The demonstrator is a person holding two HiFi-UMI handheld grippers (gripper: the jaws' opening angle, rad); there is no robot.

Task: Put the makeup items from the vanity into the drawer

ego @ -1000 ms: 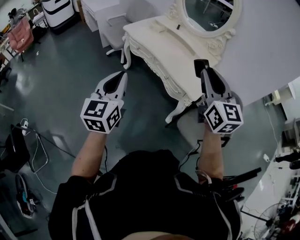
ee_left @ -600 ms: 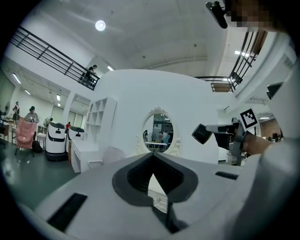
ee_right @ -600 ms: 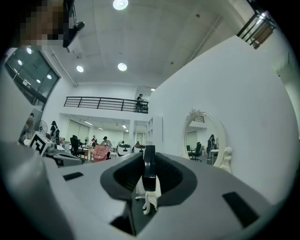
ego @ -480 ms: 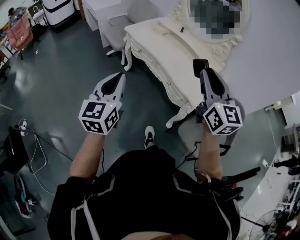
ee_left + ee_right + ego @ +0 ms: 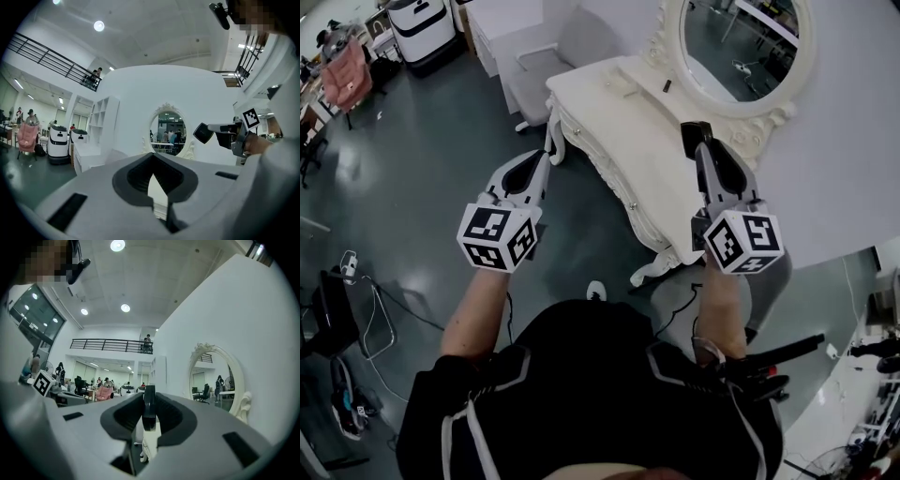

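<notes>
The white vanity [image 5: 614, 108] stands ahead under its oval mirror [image 5: 745, 42], with one small dark item [image 5: 667, 86] lying on the top near the mirror. My right gripper [image 5: 693, 133] hangs over the vanity's near end, shut on a flat black compact [image 5: 148, 405] held on edge. The left gripper view shows that compact [image 5: 203, 132] as a dark square at the right gripper's tip. My left gripper [image 5: 547, 156] points at the vanity's front left leg, out over the floor. Its jaws [image 5: 152, 164] are shut with nothing between them.
A white chair [image 5: 534, 66] and a white cabinet [image 5: 502, 19] stand left of the vanity. Further left are white machines [image 5: 422, 23] and a pink-draped chair [image 5: 347, 75]. Cables and a stand [image 5: 356, 281] lie on the grey floor. A white wall [image 5: 853, 141] backs the vanity.
The person has stepped toward the vanity. Both grippers have come closer to it, and the right one with the compact now hangs over the tabletop. Neither grip has changed.
</notes>
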